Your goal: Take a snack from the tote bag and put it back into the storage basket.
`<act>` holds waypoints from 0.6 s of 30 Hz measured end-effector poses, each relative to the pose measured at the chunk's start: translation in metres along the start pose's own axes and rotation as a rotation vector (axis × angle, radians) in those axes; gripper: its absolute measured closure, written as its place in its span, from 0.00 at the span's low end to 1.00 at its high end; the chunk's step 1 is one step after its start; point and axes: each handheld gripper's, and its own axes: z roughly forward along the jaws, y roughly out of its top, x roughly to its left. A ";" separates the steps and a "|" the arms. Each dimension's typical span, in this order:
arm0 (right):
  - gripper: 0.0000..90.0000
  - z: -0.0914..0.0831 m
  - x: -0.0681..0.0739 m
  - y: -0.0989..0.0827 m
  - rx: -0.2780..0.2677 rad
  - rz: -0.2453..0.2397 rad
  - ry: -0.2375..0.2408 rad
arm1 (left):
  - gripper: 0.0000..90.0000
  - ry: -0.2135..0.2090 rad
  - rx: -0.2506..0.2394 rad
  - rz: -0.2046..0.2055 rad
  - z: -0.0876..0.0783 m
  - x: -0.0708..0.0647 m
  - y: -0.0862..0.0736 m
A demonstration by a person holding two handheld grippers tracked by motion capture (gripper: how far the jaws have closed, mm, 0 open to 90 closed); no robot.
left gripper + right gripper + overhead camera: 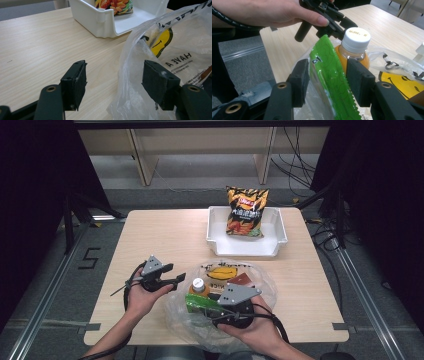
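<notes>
Right gripper view: right hand-held gripper (327, 83) is straddling a green crinkle-edged snack packet (332, 82), jaws apart, not clamping; left hand-held gripper (115, 85), jaws apart, is waiting at the clear plastic bag's (140, 82) rim.

We see the left gripper (172, 274) open-jawed just left of the plastic bag (260, 280); the right gripper (328, 75) seems barely clamped, over the bag.

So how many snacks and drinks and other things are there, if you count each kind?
Snack packs: 2, the chips bag and the green packet
Drink bottles: 1, the orange bottle
Plastic bags: 1, the clear bag
White trays: 1, the tray
Grippers: 2, the left gripper and the right gripper
Total: 7
</notes>
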 end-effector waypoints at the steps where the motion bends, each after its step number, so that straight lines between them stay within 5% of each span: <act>1: 0.61 -0.001 -0.001 0.000 0.016 -0.015 0.004 | 0.39 -0.001 0.000 0.000 0.000 0.000 0.000; 15: 0.58 0.003 0.000 -0.002 0.031 -0.071 -0.011 | 0.39 -0.002 -0.001 -0.001 0.000 0.000 0.000; 18: 0.58 0.004 0.001 -0.003 0.024 -0.049 -0.024 | 0.39 -0.003 0.000 0.001 0.000 0.001 0.000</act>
